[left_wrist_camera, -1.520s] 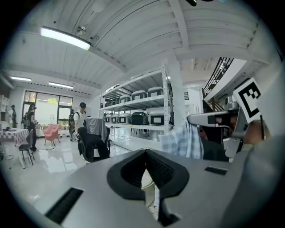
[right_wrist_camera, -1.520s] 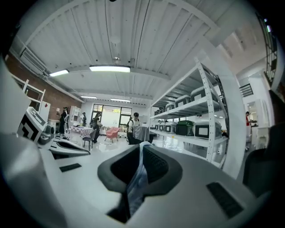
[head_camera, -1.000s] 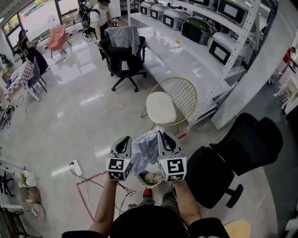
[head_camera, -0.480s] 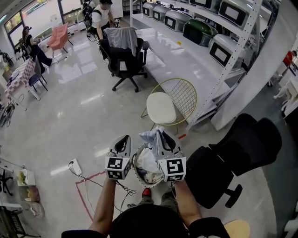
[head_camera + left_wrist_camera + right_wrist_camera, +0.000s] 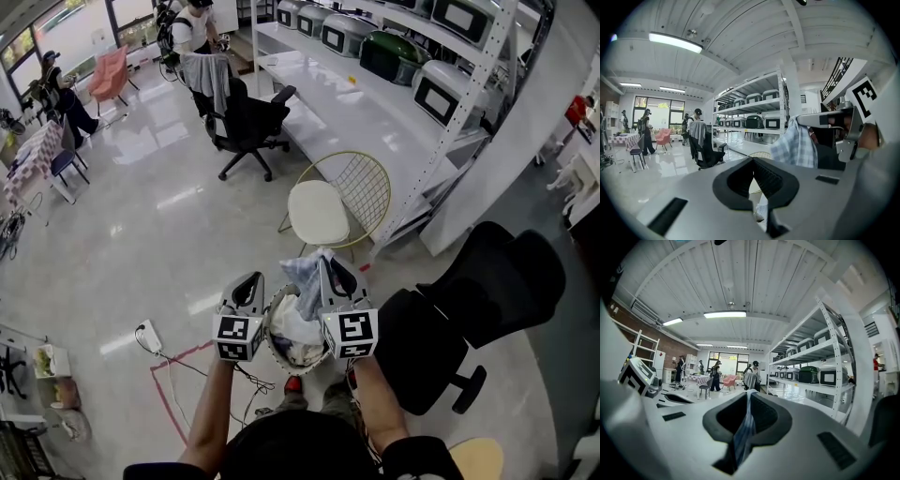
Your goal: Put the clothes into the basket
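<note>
R: right gripper (image 5: 749, 394) clamped on checked cloth (image 5: 305, 274), which hangs over the basket (image 5: 270, 323) | L: left gripper (image 5: 251, 281) jaws together, empty, beside the rim | step: drop-off, basket part full | next: probably lower, release over centre

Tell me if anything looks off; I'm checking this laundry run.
The blue checked cloth is pinched in the right gripper and bunched above the basket rim, not down inside with the other clothes. Nothing else stands out.
</note>
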